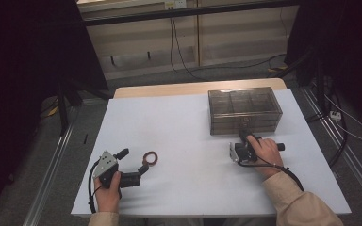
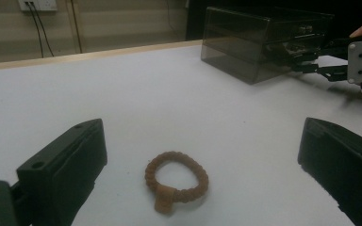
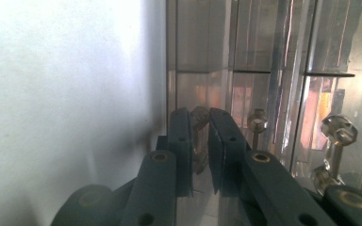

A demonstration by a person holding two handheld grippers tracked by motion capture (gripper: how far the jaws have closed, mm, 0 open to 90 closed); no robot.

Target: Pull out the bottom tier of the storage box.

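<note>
table [image 1: 184, 136]: white top, wood edge at the far side, cables on the floor beyond.
drawer box [image 1: 244, 111]: smoky clear plastic, far right; contents hard to make out.
right gripper [image 3: 200, 141]: squeezed onto a faceted drawer knob [image 3: 199, 123], up close against the box front.
left gripper [image 2: 202, 155]: spread wide, flanking the ring, touching nothing.
bead ring [image 2: 176, 181]: brown, flat on the table near left, between those jaws.

The big flat white table top [image 1: 179, 141] has a light wooden edge [image 1: 169, 89] at the far side. Behind it is a grey floor [image 1: 207, 75] and a pale beige wall [image 1: 136, 37]. A thin black cable [image 1: 172, 42] hangs down the wall (from a white socket [image 2: 37, 4]). Dark black curtains [image 1: 23, 56] stand at the sides. A small white plug strip [image 1: 335, 115] lies on the floor.
</note>
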